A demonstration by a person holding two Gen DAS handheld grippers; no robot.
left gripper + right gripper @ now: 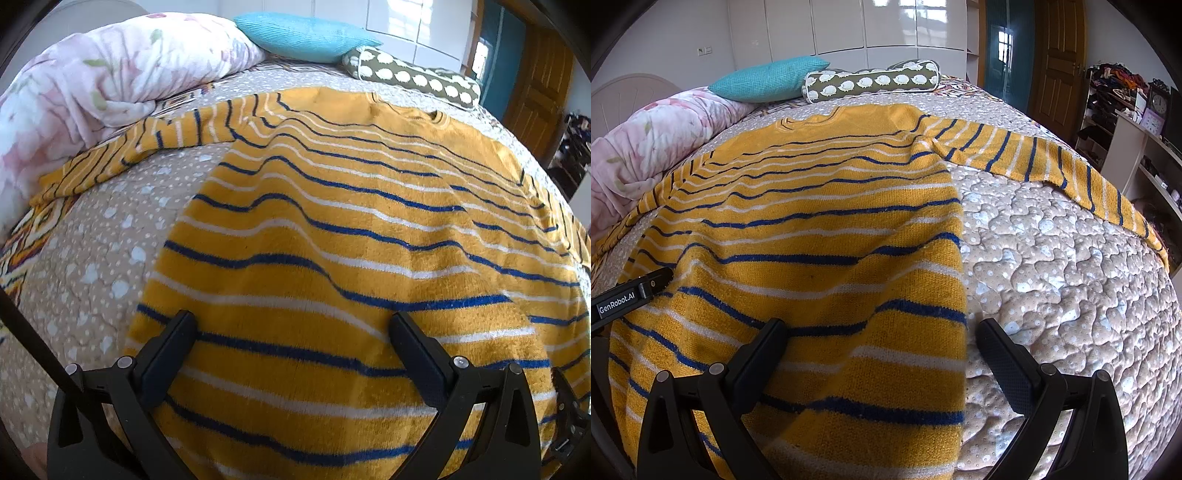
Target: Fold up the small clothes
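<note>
A yellow sweater with blue and white stripes lies spread flat on the bed, collar at the far end, sleeves stretched out to both sides. My left gripper is open, hovering over the sweater's lower left part near its left edge. My right gripper is open and empty, straddling the sweater's right side edge near the hem. The sweater also fills the left of the right wrist view. The left gripper's body shows at the left of that view.
The bed has a beige quilted cover. A pink floral duvet is bunched at the far left. A turquoise pillow and a dotted bolster lie at the head. Shelves and a door stand at the right.
</note>
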